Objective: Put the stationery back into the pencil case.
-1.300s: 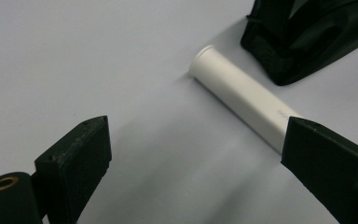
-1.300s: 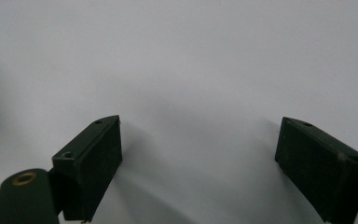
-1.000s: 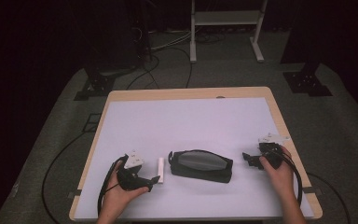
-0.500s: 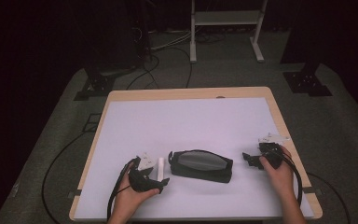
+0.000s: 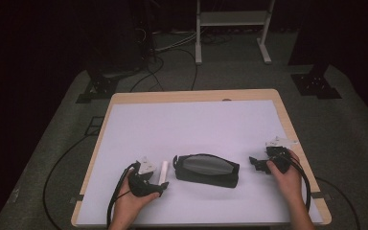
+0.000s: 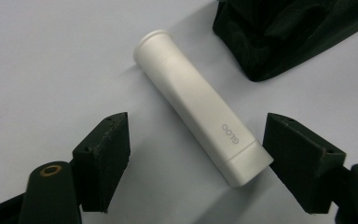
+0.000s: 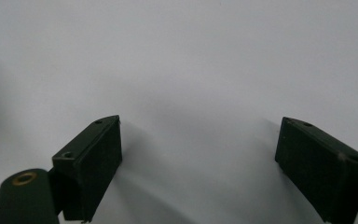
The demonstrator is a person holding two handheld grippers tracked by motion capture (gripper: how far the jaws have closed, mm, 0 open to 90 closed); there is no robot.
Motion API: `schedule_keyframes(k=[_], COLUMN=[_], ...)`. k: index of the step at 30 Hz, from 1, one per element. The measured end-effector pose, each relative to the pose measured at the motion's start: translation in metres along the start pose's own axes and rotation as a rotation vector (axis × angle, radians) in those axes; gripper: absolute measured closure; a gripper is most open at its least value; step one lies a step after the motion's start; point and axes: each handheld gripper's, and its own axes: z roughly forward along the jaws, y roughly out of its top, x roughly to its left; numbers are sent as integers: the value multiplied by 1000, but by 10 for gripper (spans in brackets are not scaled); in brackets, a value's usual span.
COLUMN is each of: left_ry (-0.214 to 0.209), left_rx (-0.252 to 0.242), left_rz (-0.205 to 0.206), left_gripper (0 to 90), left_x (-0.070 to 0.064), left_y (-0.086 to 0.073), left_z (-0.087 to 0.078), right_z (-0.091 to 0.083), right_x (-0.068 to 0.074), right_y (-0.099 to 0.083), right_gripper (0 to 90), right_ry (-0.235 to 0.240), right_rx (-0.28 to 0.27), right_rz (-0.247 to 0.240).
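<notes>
Here, the left gripper (image 6: 196, 163) stands over a white tube (image 6: 198, 106) that lies flat on the pale table top (image 5: 196, 120). The jaws are spread wide, one to each side of the tube's squared near end, and they clamp nothing; the near end lies just beside the jaw at the right of the left gripper view, though contact cannot be told, while a clear stretch of table separates the tube from the other jaw. The tube runs obliquely away from the gripper, its flanged far end pointing ahead and to the left of the jaws; the lettering "GLOO" is printed near its squared end. Ahead and to the right of the jaws lies a black fabric pouch (image 6: 289, 32), close to the tube but apart from it.

In the high view, the left gripper (image 5: 159, 184) sits at the near end of the tube (image 5: 163, 169), with the pouch (image 5: 206, 170) just beyond it toward the right gripper (image 5: 258, 164). The right gripper (image 7: 200, 163) is likewise wide open and holds nothing, with bare table between its jaws; it rests well apart from the tube, on the far side of the pouch.
</notes>
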Motion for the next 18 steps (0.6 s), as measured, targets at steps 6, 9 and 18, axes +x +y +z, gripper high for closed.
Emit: schedule_keyframes(k=[6, 9, 18], left_ry=[22, 30, 52], left_rx=[4, 0, -9], left_rz=[-17, -21, -39], left_gripper=[318, 355, 450], left_x=[8, 11, 24], left_y=[-3, -4, -5], left_z=[-6, -8, -11], right_z=[0, 0, 0], right_x=[0, 0, 0], right_y=[0, 0, 0], right_gripper=[132, 132, 132], right_ry=[0, 0, 0], right_rx=[0, 0, 0], right_rz=[0, 0, 0])
